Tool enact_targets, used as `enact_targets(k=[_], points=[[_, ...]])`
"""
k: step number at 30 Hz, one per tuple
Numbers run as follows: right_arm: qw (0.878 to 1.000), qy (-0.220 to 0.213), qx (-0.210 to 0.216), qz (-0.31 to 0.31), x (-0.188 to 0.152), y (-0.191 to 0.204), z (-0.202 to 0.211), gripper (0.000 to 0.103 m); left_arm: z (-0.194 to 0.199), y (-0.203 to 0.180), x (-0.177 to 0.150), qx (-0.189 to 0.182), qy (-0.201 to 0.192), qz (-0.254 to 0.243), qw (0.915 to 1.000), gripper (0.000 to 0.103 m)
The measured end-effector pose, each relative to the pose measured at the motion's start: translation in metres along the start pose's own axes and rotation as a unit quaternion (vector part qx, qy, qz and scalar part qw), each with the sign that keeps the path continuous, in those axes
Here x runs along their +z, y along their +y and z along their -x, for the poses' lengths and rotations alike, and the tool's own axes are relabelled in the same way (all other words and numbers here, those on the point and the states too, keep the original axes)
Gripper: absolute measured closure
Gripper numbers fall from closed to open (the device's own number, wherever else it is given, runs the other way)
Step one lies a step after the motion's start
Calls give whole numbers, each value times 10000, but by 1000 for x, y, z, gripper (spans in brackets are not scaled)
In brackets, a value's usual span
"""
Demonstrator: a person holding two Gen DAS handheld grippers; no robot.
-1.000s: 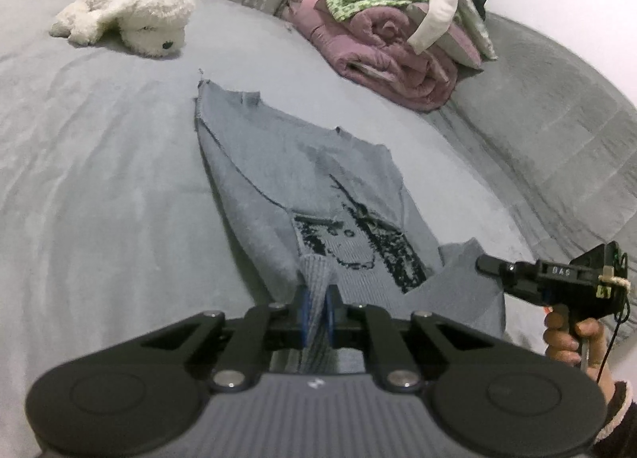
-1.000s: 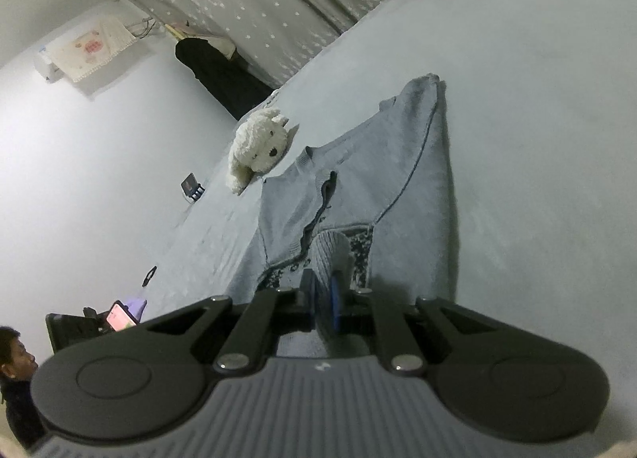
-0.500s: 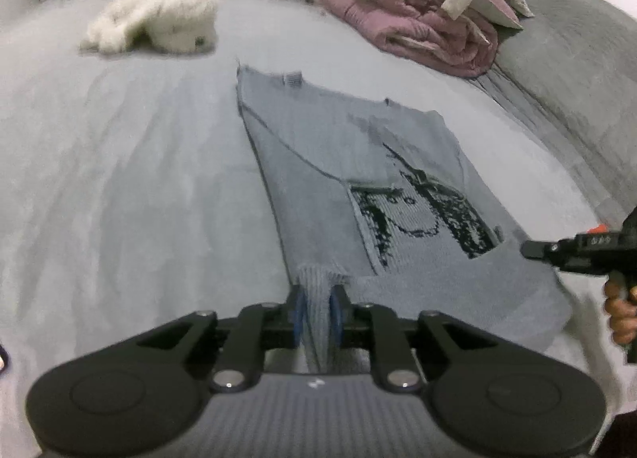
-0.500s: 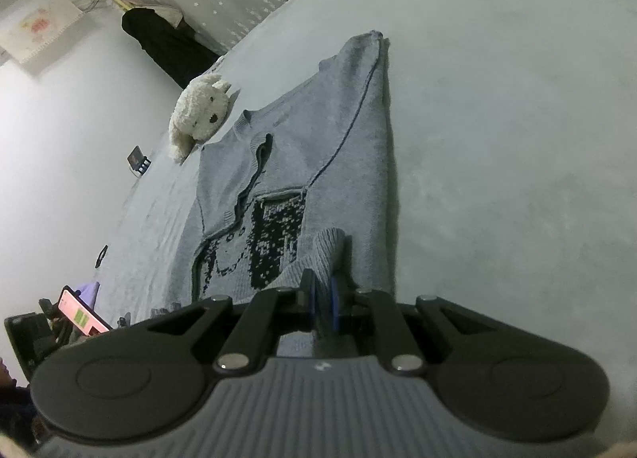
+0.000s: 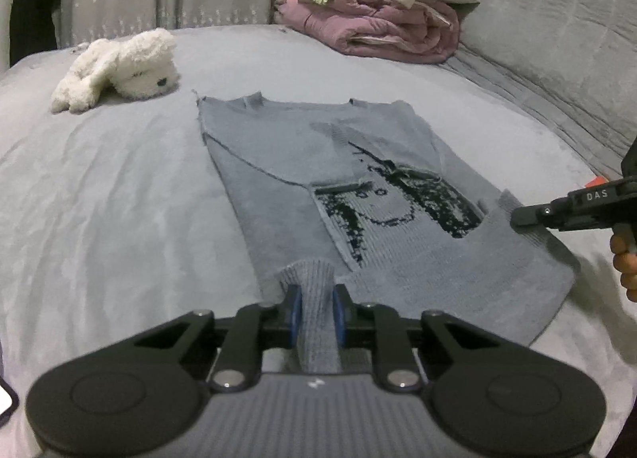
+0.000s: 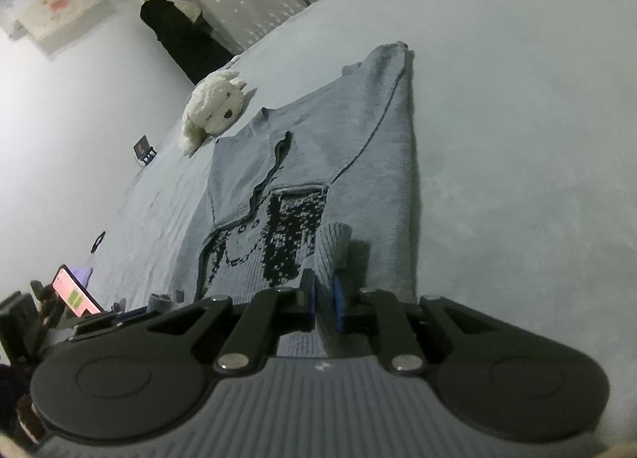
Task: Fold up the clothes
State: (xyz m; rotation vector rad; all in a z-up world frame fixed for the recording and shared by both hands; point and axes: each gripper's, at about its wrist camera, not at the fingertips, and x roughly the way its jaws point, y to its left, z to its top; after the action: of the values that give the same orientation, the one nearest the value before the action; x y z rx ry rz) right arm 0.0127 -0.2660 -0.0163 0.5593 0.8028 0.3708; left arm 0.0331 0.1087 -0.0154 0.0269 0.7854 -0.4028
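A grey bed (image 5: 119, 195) carries the grey sweater (image 5: 302, 163), spread flat near its middle with a white plush dog (image 5: 123, 68) beyond its collar and a heap of pink bedding (image 5: 382, 32) farther back. The left claw (image 5: 316, 308) is closing, pinching a ribbed cuff, and the right claw (image 6: 324, 297) pinches another ribbed fold at the sweater's near edge.

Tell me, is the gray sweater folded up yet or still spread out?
Partly folded: the gray sweater lies flat, its sides folded over the dark picture; both cuffs are still pinched.
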Motion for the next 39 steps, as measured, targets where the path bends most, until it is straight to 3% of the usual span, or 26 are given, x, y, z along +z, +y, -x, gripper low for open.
enact_targets(k=[7,8,9,14,19,24,29,36,39], points=[[10000,-38,2,89,-3,3,-2,86,-3,2,0,-56,41,154,9999,85],[9999,-36,2,103,-3,3,-3,86,-2,3,1,-124,45,189,9997,94],[9999,-26,1,119,-3,4,-3,88,-1,3,2,-192,48,223,9996,95],[9987,-125,474,-140,4,1,5,92,9,14,9,-791,-80,614,9949,96],[9955,-438,728,-430,21,-7,11,92,6,44,22,-1541,-429,1618,9738,96],[9909,-668,872,-781,36,-17,-3,92,-14,69,31,-1812,-604,2332,9535,96],[9892,-759,685,-1052,43,-31,-23,92,-47,85,29,-1516,-587,2721,9484,96],[9906,-718,148,-1158,37,-47,-37,92,-84,77,22,-1165,-589,2710,9537,95],[9908,-761,81,-1120,35,-42,-30,86,-77,73,26,-1029,-565,2648,9571,94]])
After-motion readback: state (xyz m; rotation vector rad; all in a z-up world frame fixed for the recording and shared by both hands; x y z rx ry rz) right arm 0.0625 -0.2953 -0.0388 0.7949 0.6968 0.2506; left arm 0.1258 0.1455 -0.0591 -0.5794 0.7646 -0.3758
